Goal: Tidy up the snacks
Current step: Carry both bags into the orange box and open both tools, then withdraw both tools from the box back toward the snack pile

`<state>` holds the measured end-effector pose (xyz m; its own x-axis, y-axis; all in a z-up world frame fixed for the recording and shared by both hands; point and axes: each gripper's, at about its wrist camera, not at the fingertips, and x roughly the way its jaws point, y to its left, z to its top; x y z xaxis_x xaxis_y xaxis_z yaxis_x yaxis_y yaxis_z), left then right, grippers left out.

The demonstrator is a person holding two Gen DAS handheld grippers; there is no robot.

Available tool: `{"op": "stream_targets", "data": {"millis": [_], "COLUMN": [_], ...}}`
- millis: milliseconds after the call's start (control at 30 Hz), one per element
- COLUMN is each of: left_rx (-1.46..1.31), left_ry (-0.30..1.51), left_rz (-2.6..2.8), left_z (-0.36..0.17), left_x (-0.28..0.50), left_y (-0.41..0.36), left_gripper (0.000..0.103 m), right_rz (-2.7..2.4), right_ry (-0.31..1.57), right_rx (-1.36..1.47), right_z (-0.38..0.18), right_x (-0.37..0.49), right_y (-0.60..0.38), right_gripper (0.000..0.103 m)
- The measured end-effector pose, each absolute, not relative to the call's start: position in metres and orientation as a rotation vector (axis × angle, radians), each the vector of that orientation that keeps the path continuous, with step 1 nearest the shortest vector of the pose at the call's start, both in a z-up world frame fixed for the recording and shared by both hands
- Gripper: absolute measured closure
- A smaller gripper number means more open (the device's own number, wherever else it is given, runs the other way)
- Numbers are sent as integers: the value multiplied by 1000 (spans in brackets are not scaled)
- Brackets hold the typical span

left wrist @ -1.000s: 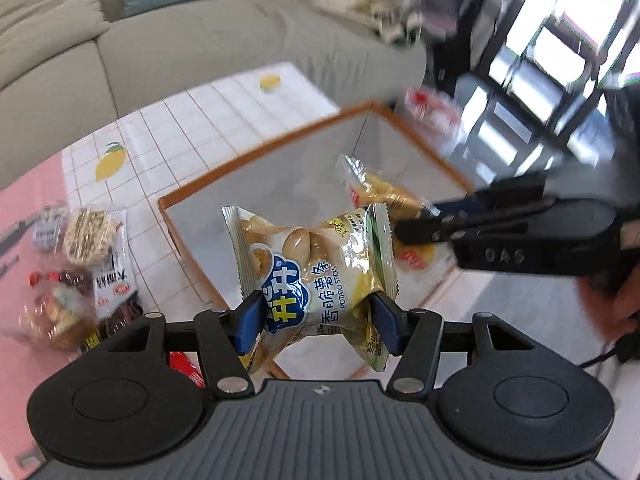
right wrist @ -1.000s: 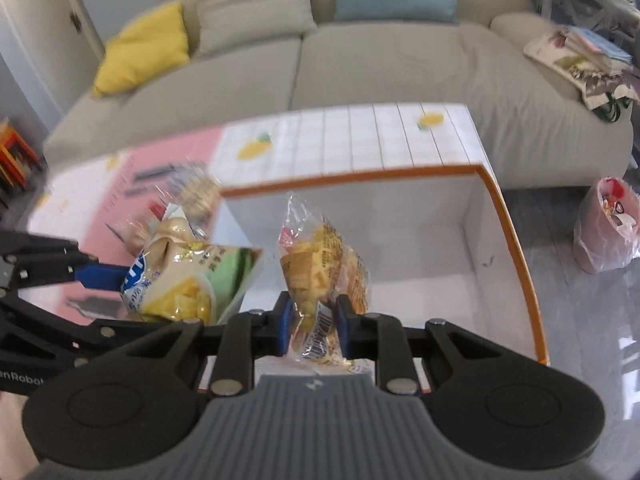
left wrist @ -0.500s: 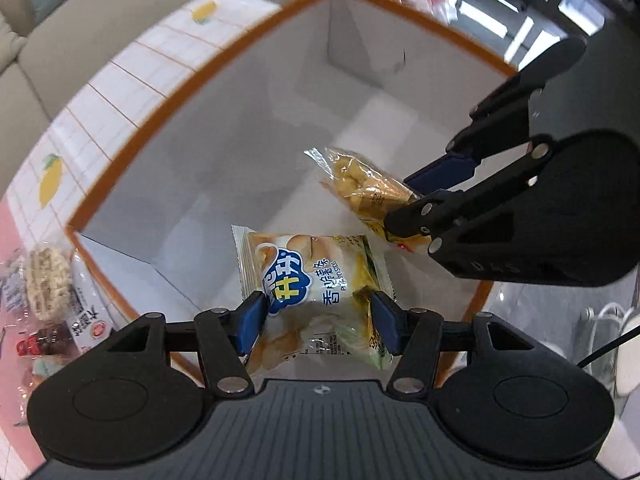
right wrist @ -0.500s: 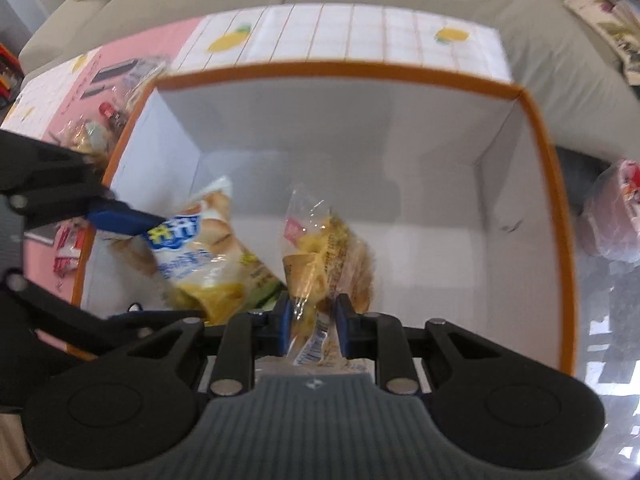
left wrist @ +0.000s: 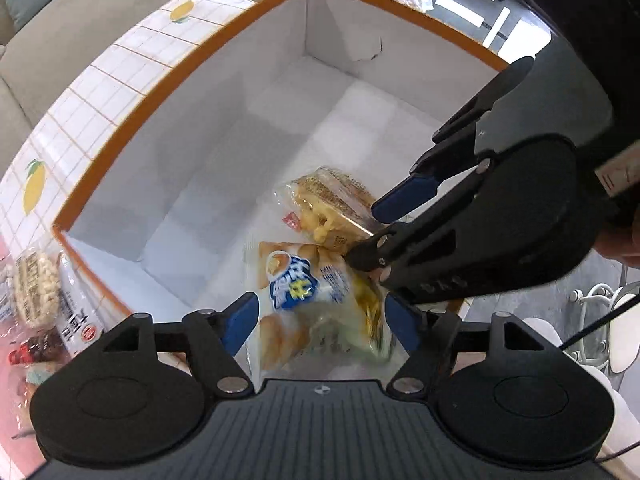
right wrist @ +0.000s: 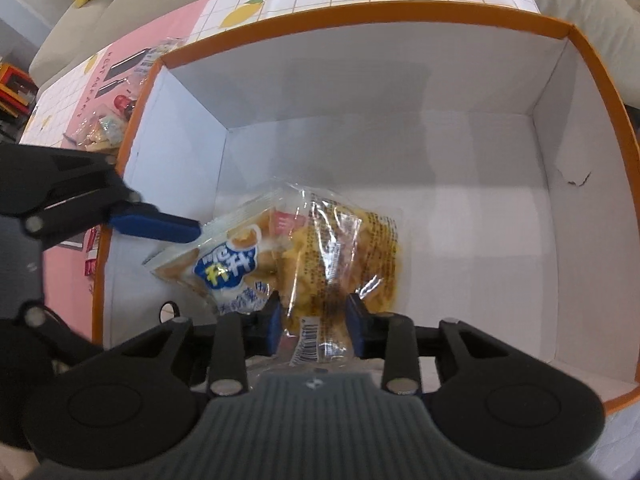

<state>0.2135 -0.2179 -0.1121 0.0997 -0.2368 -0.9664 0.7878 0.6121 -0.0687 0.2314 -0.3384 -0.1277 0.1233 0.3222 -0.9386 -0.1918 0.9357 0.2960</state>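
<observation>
Both packets lie low inside the orange-rimmed box (left wrist: 192,68), at its near-left corner. The risk I see: pulling out on a slant could let a pad snag crinkled film and drag a bag back over the box's rim. The left gripper (left wrist: 320,324) has just been opening; its jaws stand wide, clear of the potato-stick bag (left wrist: 304,300) between them. The right gripper (right wrist: 314,322) has also just been opening, its jaws narrowly parted around the clear yellow snack packet (right wrist: 344,252), no longer pinching it.
</observation>
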Motion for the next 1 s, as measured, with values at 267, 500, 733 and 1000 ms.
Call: {"op": "stream_targets", "data": {"millis": [267,500,733,1000], "left_rx": [480,291,127,-78], "left_ry": [1200,1106,945,824], "left_rz": [-791,-705,-542,-318], "left_z": [-69,-23,8,22], "left_x": [199,181,160,131], "left_y": [-190,-141,-82,-1], "left_gripper": [19,19,20,20], "right_rz": [307,226,201,183], "right_ry": [1324,1227,1092,892], "right_rx": [106,119,110,135], "right_z": [-88,-45,-12,10], "right_x": [222,196,165,120], "right_y": [-340,-328,-293,-247], "right_gripper": [51,45,38,34]}}
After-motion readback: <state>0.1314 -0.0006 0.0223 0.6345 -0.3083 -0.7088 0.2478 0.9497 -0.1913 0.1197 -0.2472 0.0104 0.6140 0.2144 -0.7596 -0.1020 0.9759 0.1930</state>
